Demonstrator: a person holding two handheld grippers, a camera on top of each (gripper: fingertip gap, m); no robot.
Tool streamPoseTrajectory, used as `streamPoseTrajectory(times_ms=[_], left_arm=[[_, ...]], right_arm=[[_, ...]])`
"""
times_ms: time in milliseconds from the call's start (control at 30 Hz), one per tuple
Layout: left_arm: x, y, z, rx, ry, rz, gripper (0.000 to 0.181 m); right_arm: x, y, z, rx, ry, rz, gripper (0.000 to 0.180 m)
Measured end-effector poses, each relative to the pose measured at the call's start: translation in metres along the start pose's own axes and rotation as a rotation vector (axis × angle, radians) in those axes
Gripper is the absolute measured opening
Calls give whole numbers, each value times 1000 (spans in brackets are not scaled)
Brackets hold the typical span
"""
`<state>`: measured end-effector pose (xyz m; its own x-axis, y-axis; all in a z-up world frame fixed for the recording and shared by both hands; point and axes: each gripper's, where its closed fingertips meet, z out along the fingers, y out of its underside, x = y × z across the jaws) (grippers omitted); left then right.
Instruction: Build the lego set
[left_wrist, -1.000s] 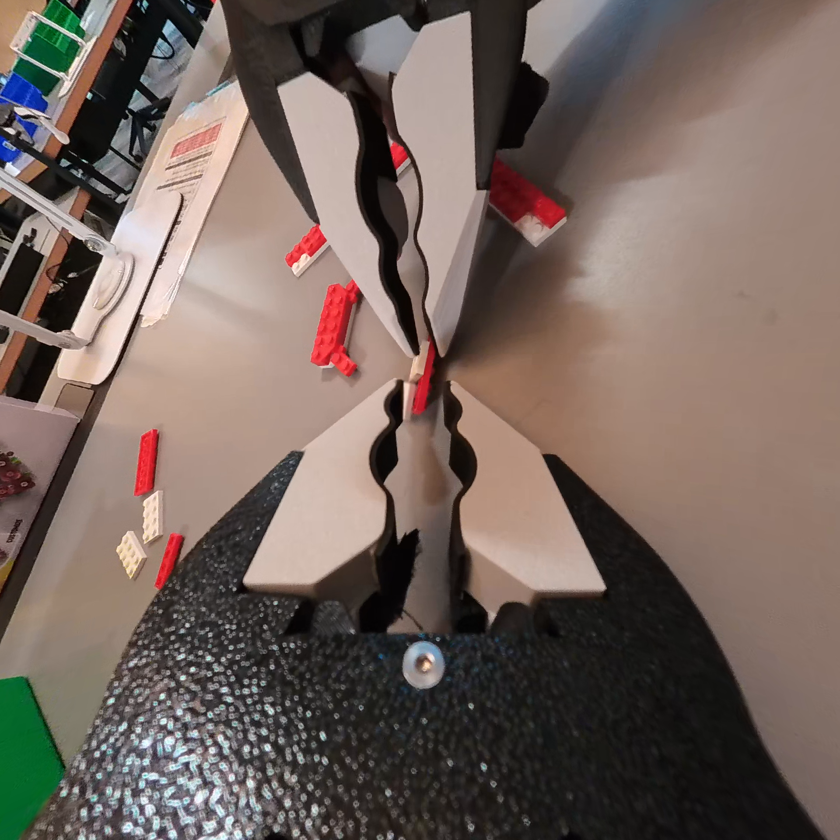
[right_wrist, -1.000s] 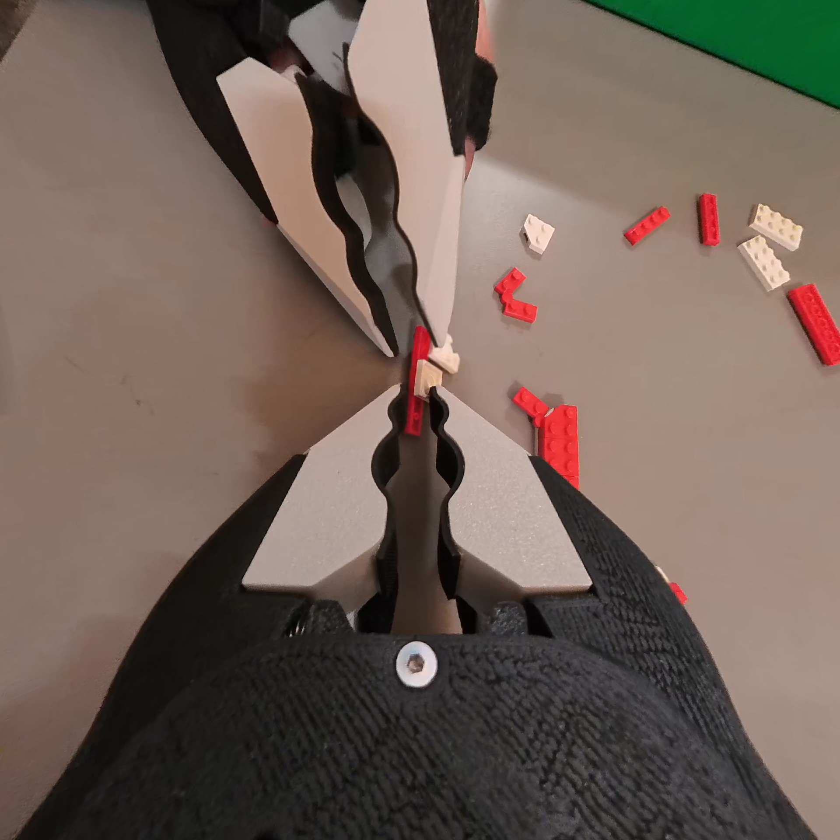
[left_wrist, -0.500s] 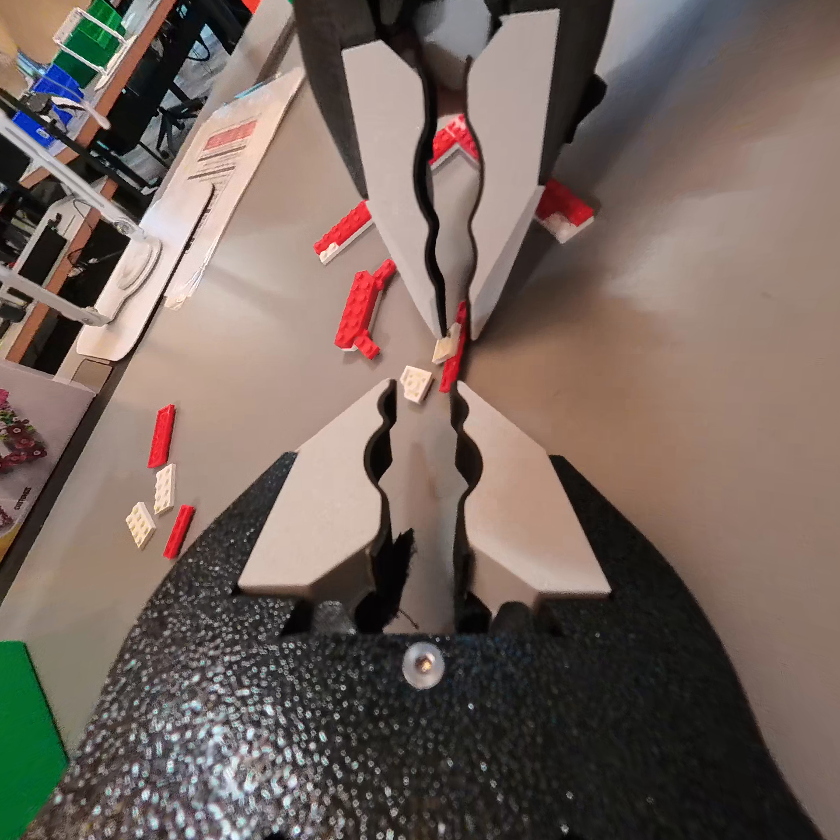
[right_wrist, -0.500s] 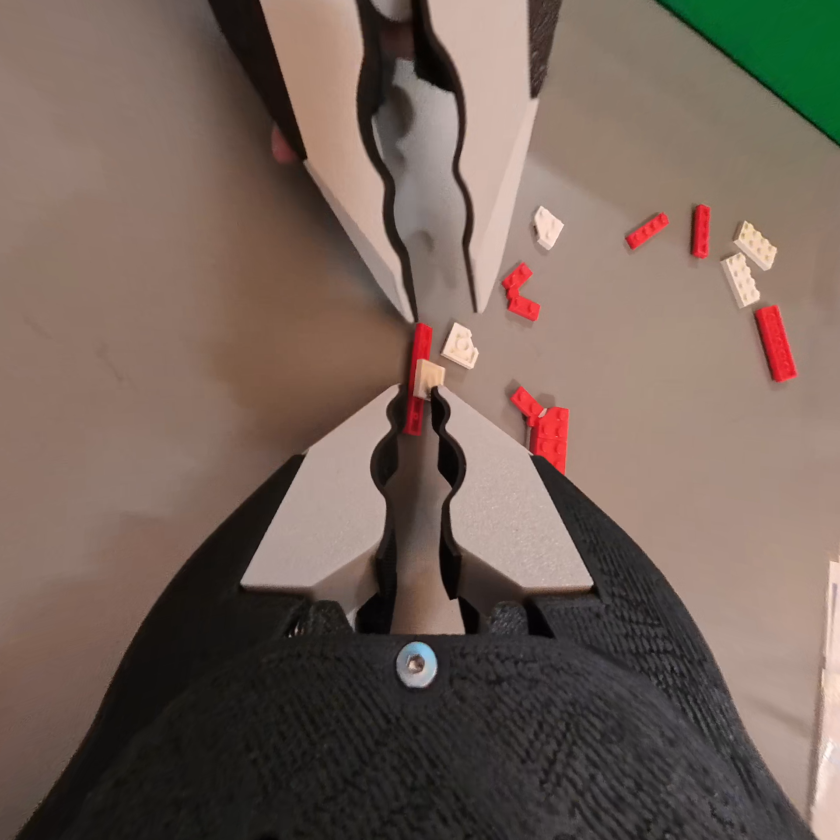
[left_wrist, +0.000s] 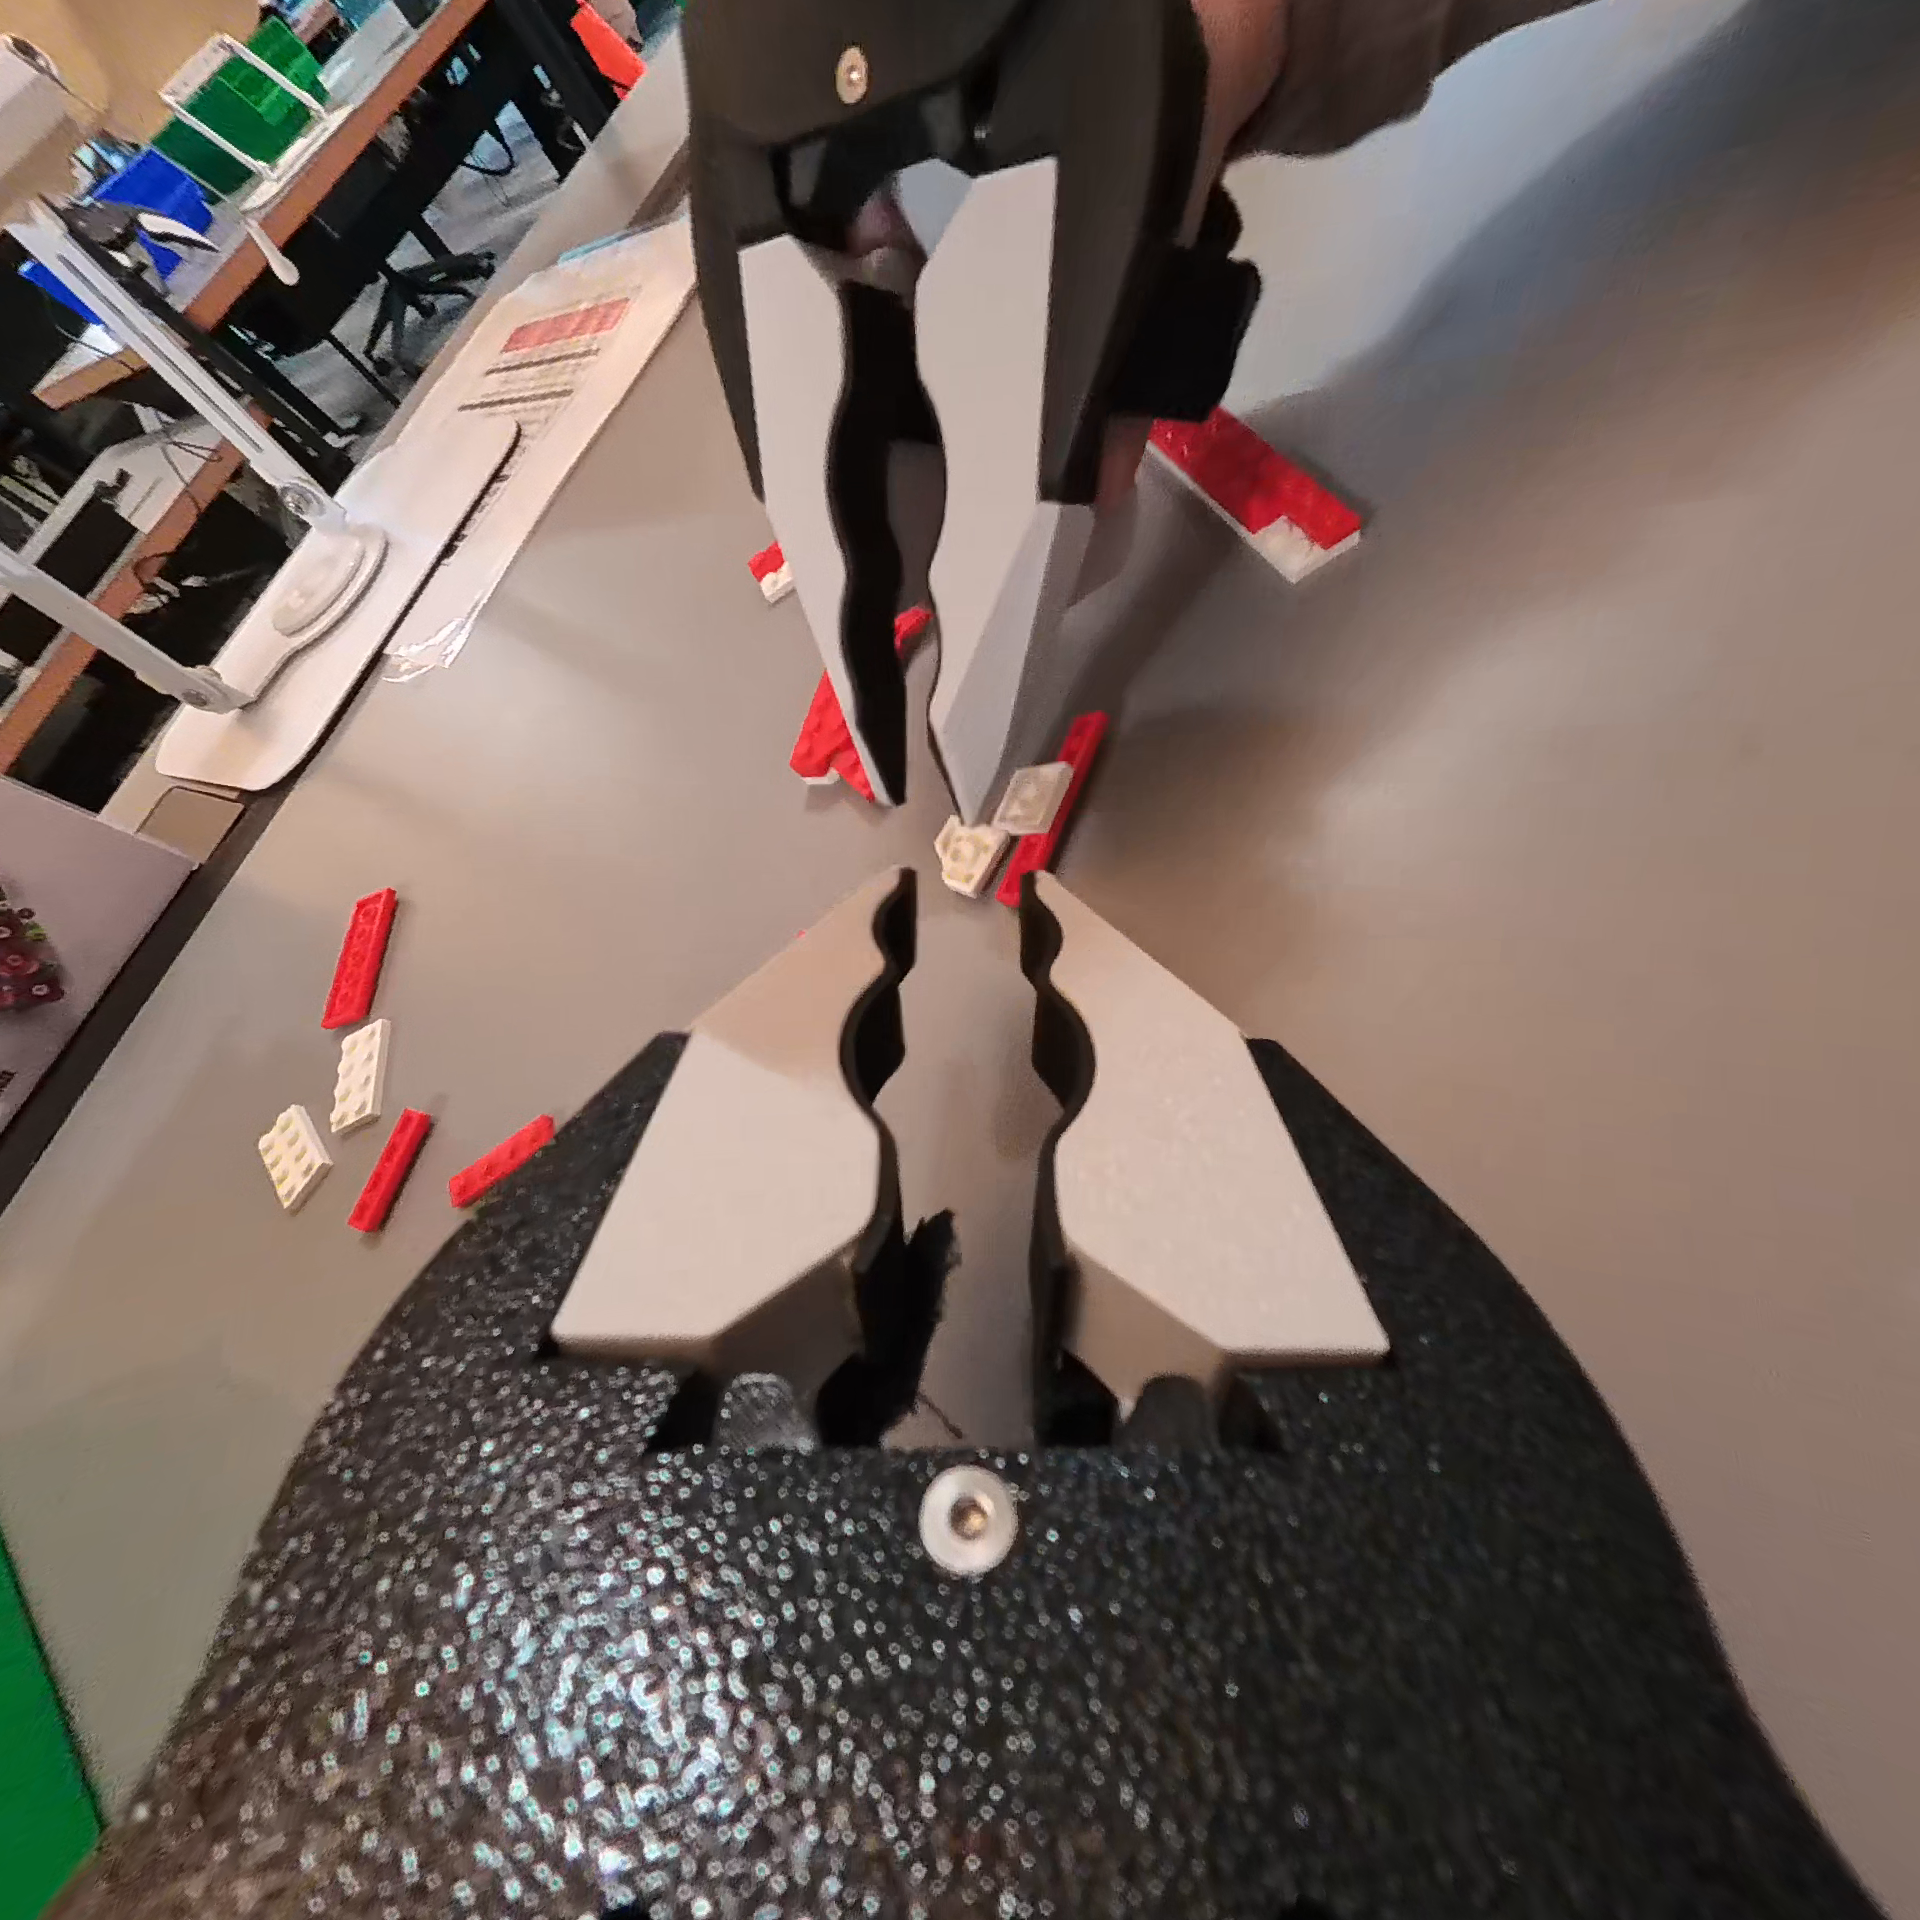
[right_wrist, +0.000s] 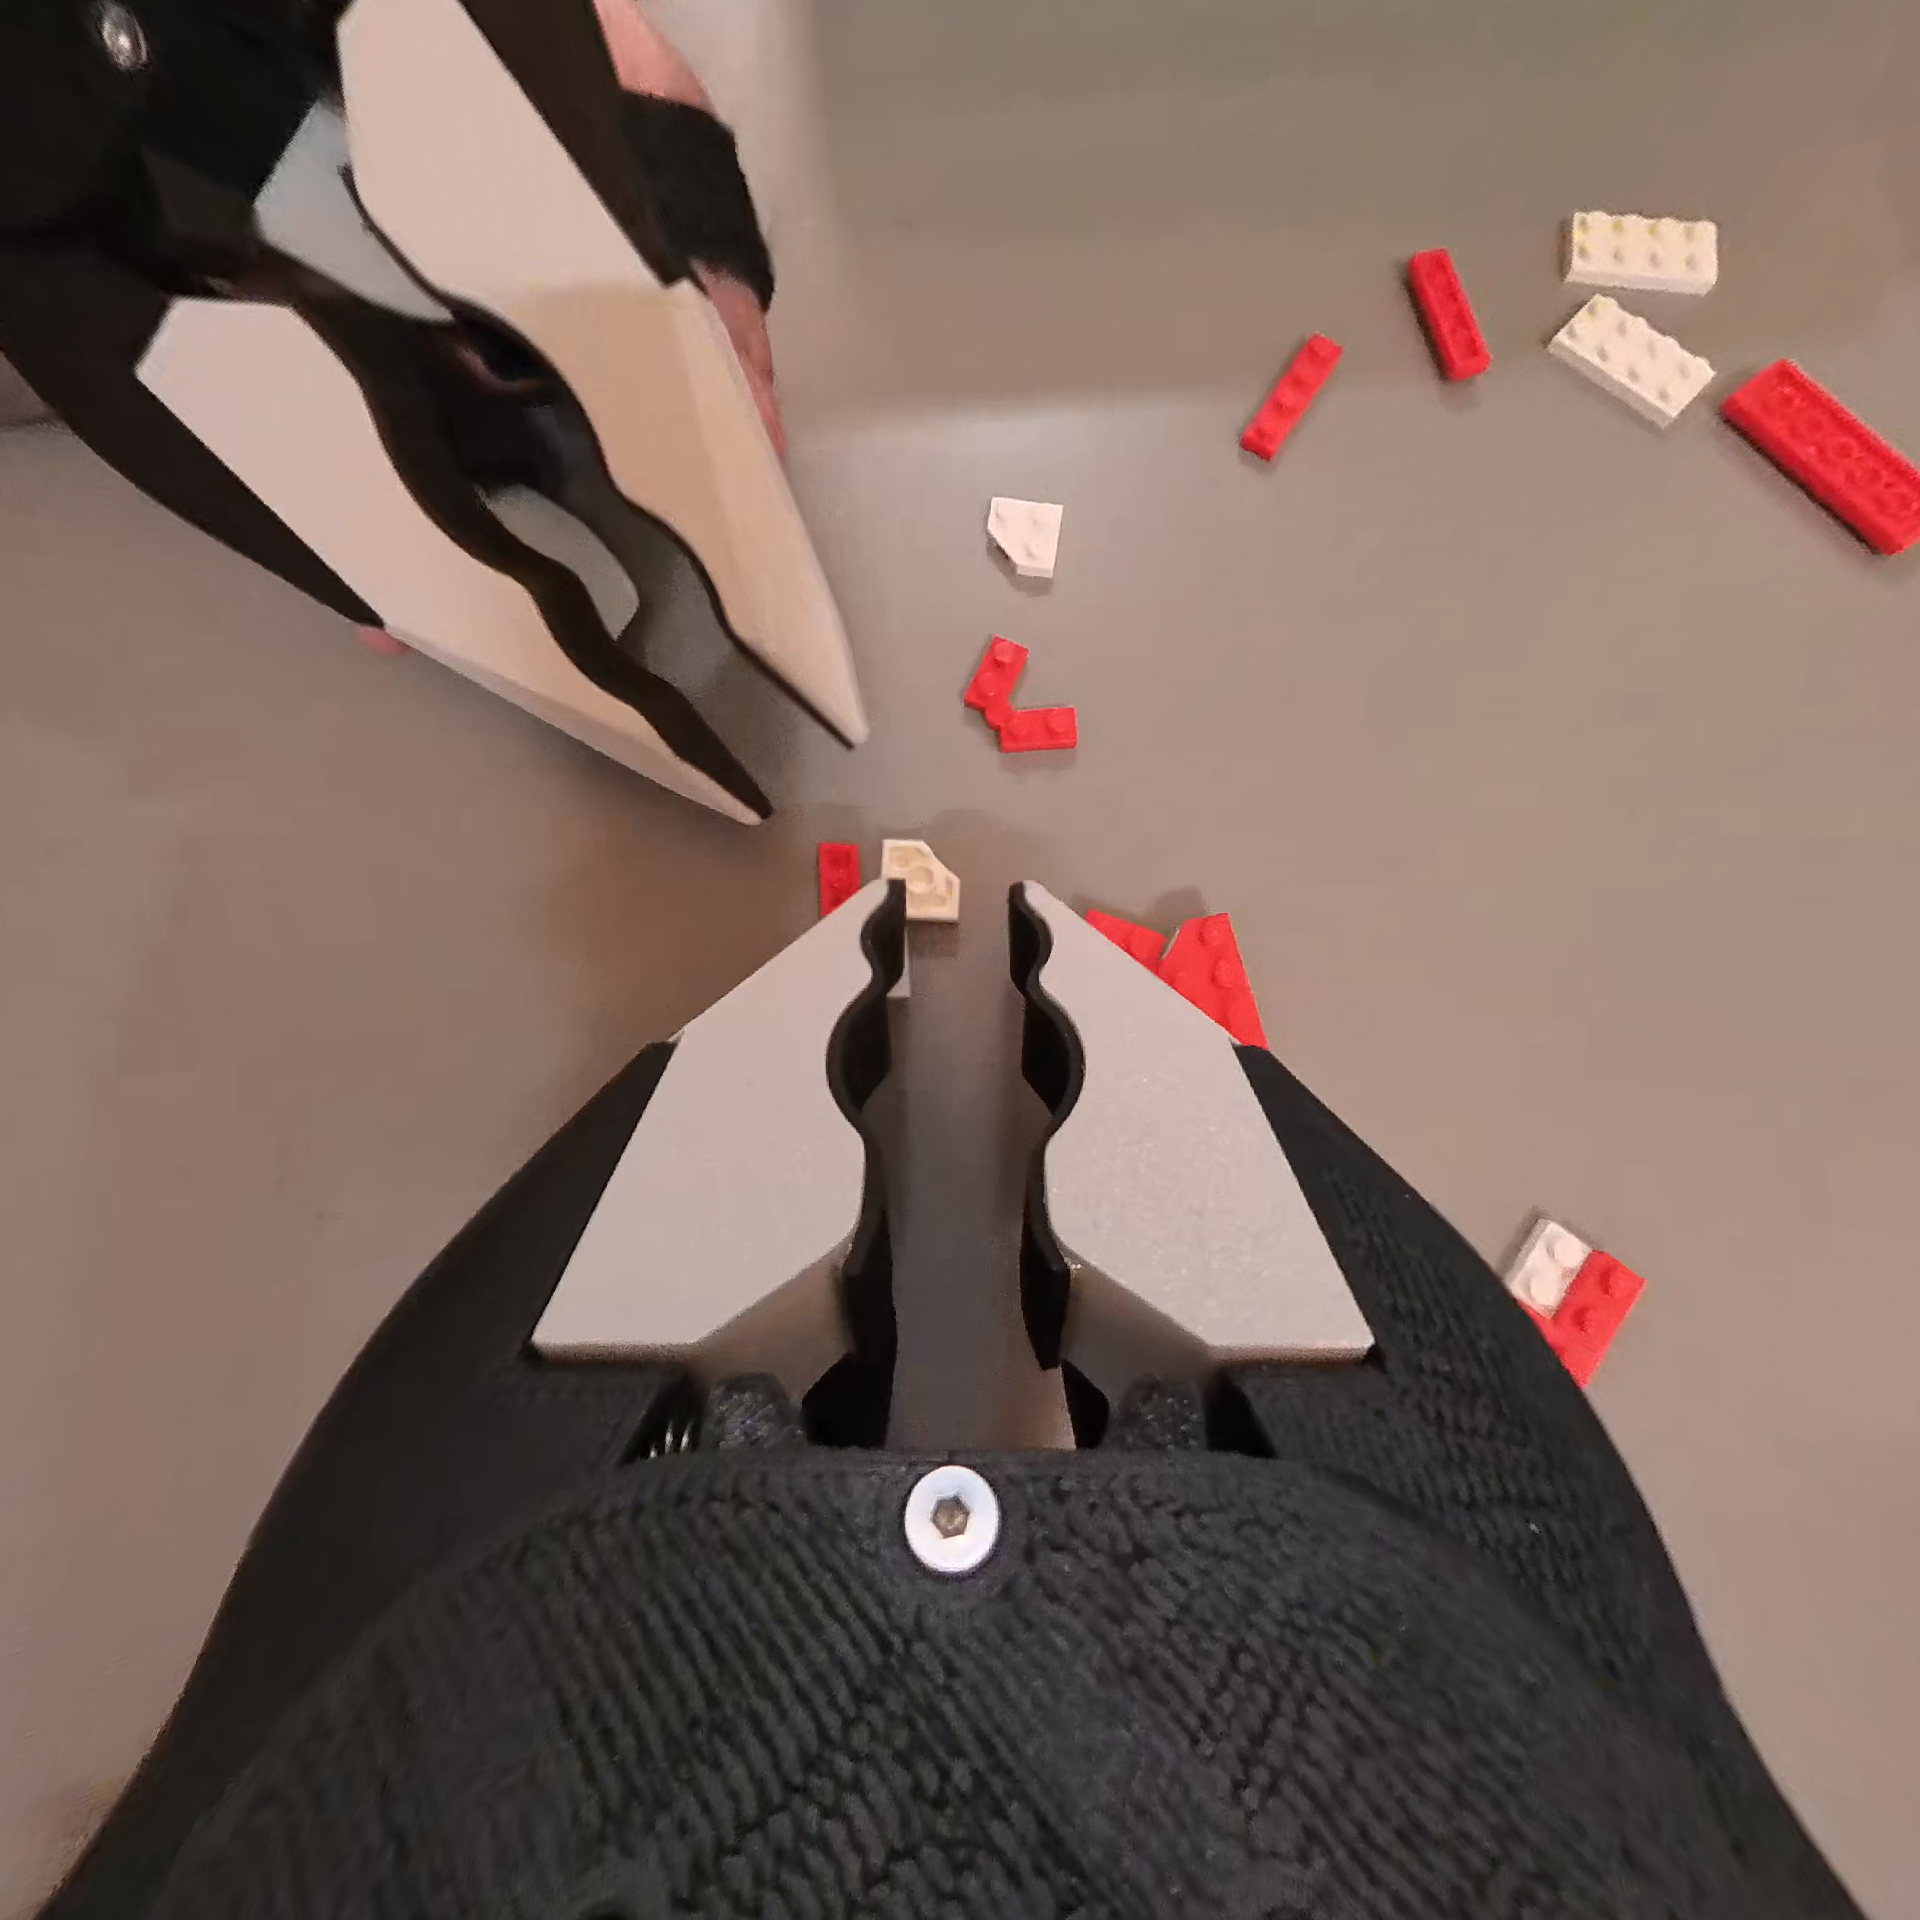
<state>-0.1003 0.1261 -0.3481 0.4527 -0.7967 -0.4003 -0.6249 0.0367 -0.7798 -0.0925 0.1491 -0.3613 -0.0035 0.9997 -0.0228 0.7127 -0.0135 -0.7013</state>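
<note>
In the left wrist view my left gripper (left_wrist: 966, 885) is open and empty just above the grey table (left_wrist: 1507, 935). Right in front of its tips lie a loose white wedge plate (left_wrist: 971, 854) and a red plate (left_wrist: 1070, 764) with a white piece (left_wrist: 1035, 800) on it. My right gripper (left_wrist: 925, 805) comes down from the far side, slightly open, its tips beside these pieces. In the right wrist view my right gripper (right_wrist: 954, 894) is open. The white wedge plate (right_wrist: 921, 883) and the red plate's end (right_wrist: 837, 871) lie at its left fingertip. The left gripper (right_wrist: 808, 774) is at upper left.
A red and white assembly (left_wrist: 1252, 488) lies behind the right gripper. Loose red and white plates (left_wrist: 358, 1081) lie at the left, more at the upper right of the right wrist view (right_wrist: 1631, 353). Instruction sheets (left_wrist: 499, 436) and a green baseplate (left_wrist: 31, 1714) are at the left edge. Only a small space, under 4 cm, lies between the two pairs of fingers.
Both grippers were pressing the red plate and white pieces together in the air. The left opened and let a wedge drop; the right opened too. The pieces now lie on the table.
</note>
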Motion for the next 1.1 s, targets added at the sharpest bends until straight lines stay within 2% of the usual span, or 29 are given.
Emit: streamPoseTrajectory(times_ms=[333,600,867,1100], left_arm=[[4,5,0,-28,19,1,16],[3,5,-1,-28,13,5,15],[6,6,0,-34,21,14,13],[7,6,-1,-32,23,21,12]], right_arm=[[-11,6,7,-90,-41,5,21],[-7,1,3,-62,-4,-35,14],[-1,4,6,-84,37,-48,19],[-4,6,9,-91,1,-36,14]])
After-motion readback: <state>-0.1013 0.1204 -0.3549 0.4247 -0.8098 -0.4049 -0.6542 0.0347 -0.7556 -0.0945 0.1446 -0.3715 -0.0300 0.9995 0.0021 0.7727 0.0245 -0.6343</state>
